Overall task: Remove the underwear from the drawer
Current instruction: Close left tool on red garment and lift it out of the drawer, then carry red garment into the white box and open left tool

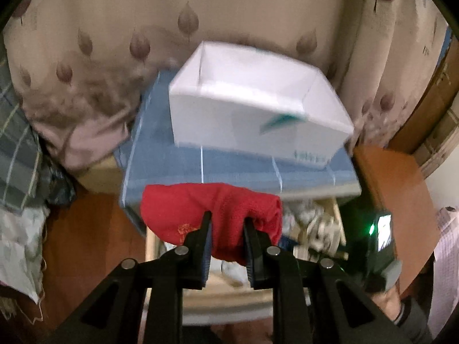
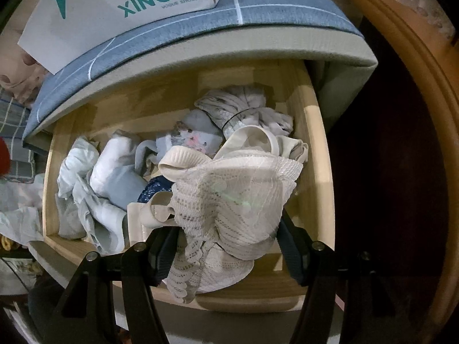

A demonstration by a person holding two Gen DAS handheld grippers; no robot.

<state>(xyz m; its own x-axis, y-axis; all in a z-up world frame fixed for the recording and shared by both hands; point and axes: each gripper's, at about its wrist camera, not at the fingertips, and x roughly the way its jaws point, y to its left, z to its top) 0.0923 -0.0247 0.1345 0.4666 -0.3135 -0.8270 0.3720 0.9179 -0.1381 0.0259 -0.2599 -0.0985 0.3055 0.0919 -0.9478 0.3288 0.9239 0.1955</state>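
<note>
My left gripper (image 1: 227,223) is shut on red underwear (image 1: 212,215) and holds it up above the open drawer (image 1: 334,215), in front of a white shoe box (image 1: 252,106). In the right wrist view my right gripper (image 2: 226,229) is closed around a cream lace bra (image 2: 238,195) above the front of the wooden drawer (image 2: 318,154). The drawer holds several pieces of pale blue, white and grey underwear (image 2: 114,177). The right fingertips are hidden behind the lace.
The white shoe box (image 2: 120,8) stands on a blue checked cloth (image 2: 258,3) covering the cabinet top above the drawer. A leaf-patterned curtain (image 1: 114,43) hangs behind. Clothes (image 1: 20,149) pile at the left. A wooden frame (image 2: 416,114) stands right.
</note>
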